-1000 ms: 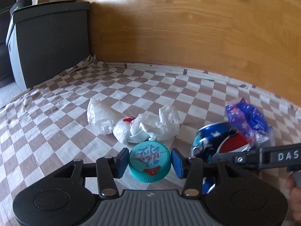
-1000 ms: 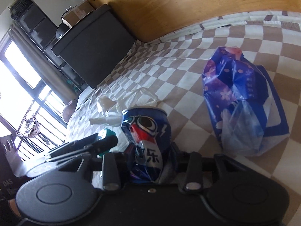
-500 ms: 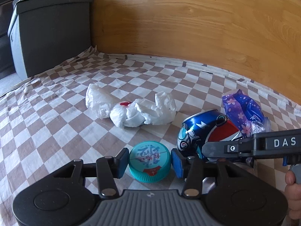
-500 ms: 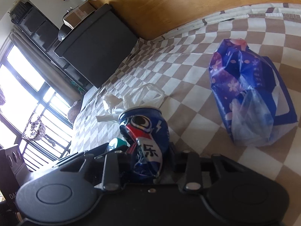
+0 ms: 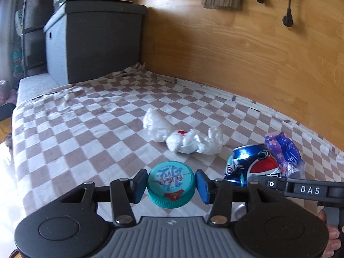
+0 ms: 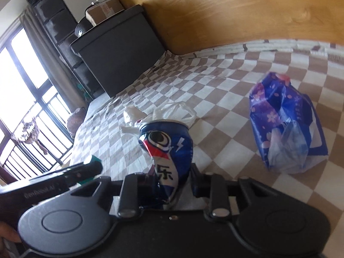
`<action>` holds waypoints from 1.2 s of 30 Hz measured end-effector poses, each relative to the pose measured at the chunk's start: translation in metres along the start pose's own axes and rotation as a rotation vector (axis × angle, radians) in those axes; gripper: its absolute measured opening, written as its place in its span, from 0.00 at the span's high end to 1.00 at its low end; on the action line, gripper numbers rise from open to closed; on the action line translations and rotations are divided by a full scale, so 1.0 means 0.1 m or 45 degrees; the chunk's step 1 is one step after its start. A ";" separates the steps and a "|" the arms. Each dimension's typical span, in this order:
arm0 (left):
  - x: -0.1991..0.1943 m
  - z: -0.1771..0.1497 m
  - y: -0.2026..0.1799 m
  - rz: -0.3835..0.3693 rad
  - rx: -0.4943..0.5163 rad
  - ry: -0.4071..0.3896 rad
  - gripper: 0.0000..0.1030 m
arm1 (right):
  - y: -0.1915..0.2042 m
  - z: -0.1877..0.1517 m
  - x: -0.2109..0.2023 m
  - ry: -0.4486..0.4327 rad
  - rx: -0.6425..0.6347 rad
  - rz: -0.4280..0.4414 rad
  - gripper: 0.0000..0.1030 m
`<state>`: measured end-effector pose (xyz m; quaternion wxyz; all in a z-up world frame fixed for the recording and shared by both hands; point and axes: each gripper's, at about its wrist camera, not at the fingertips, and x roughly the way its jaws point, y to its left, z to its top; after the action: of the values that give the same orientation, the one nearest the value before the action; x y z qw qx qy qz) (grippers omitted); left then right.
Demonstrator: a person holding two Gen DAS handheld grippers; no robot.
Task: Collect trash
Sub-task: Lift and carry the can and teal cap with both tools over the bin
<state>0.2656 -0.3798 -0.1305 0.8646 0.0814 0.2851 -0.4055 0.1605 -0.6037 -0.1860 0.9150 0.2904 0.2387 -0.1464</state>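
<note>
— so, left camera?
— left gripper (image 5: 171, 185) pinches a teal lid (image 5: 171, 188) between its blue pads, above the checked cloth (image 5: 86, 133); white bags (image 5: 185, 136) lie beyond.
— and right?
— right gripper (image 6: 169, 186) closing on a dented blue can (image 6: 166, 150) (already squeezed), purple wrapper (image 6: 283, 126) lying apart on its right.

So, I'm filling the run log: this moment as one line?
left gripper: holds teal lid | right gripper: closing on crushed can | both lifted off checked cloth
</note>
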 end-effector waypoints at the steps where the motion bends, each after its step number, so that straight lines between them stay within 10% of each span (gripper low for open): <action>1: -0.05 0.00 0.03 0.010 -0.008 -0.001 0.52 | 0.06 0.00 -0.02 -0.004 -0.024 -0.011 0.71; 19: -1.22 -0.14 0.99 0.240 -0.189 -0.109 0.52 | 1.47 -0.09 -0.21 -0.064 -0.403 -0.092 0.71; 36: -2.11 -0.69 2.29 0.518 -0.421 -0.178 0.52 | 3.12 -0.78 0.27 0.079 -0.612 0.177 0.71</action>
<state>0.3002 -0.0650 -0.0900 0.9474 -0.0336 0.2651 -0.1761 0.2827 -0.3145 -0.1126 0.9579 0.0846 0.2739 -0.0133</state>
